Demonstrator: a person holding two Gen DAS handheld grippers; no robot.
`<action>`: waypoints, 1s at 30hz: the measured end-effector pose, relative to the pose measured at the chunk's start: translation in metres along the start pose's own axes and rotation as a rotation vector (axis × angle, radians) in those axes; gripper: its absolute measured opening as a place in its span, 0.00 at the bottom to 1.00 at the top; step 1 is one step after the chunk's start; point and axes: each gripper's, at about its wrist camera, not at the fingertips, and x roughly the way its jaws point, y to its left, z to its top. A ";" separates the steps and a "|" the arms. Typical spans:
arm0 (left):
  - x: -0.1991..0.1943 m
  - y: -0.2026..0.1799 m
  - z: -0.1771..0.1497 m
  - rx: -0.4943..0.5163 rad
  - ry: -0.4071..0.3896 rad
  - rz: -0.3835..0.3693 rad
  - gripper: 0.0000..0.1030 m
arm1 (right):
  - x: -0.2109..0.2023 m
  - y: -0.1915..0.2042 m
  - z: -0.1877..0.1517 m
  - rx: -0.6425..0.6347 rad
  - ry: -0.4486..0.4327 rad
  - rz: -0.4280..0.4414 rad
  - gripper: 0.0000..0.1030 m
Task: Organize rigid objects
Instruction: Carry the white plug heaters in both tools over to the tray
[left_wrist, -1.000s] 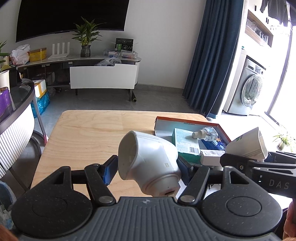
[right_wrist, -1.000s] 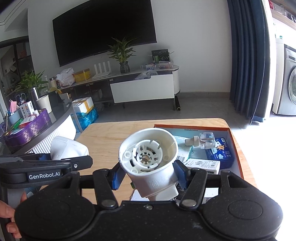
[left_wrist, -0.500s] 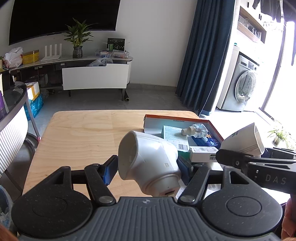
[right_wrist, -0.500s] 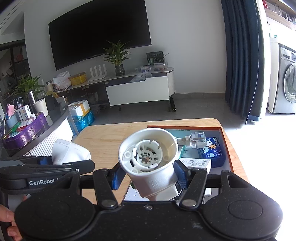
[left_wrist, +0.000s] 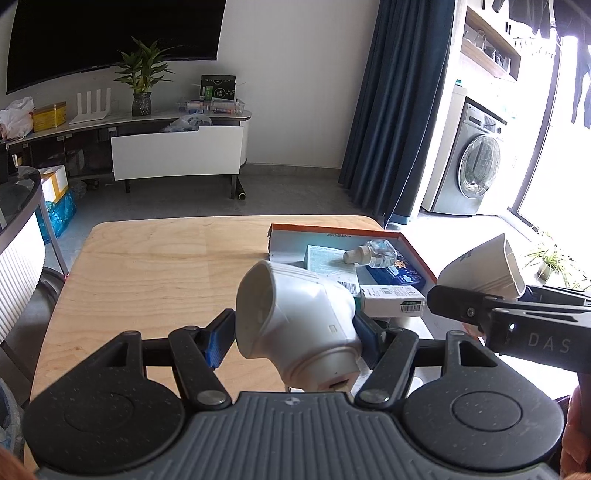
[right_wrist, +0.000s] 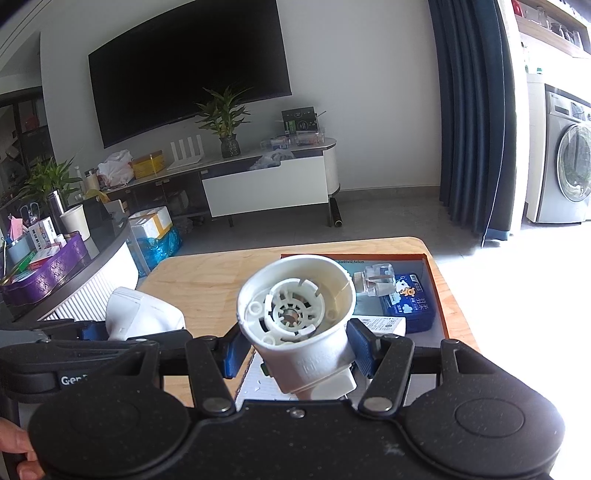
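White plastic elbow-shaped housings (left_wrist: 299, 325) (right_wrist: 299, 321) sat clamped in both grippers (left_wrist: 293, 332) (right_wrist: 295, 347); lowering each squarely into the orange-rimmed tray (left_wrist: 417, 254) ahead seemed wisest.

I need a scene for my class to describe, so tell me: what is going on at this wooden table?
A person holds a two-finger gripper in each hand, both raised above the light wooden table. The left gripper is shut on a white plastic elbow-shaped housing; the right gripper is shut on a white plastic cup-shaped part with a slotted insert. Beyond them, a shallow orange-rimmed cardboard box already holds a small clear bottle, a blue packet and small cartons.
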 end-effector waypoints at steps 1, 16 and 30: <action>0.001 0.000 0.000 0.002 0.000 -0.002 0.66 | 0.000 0.000 0.000 0.002 -0.001 -0.002 0.68; 0.005 -0.006 -0.001 0.027 0.017 -0.038 0.66 | -0.005 -0.006 -0.001 0.029 -0.013 -0.034 0.68; 0.009 -0.015 -0.005 0.050 0.027 -0.062 0.66 | -0.005 -0.012 -0.003 0.051 -0.018 -0.059 0.68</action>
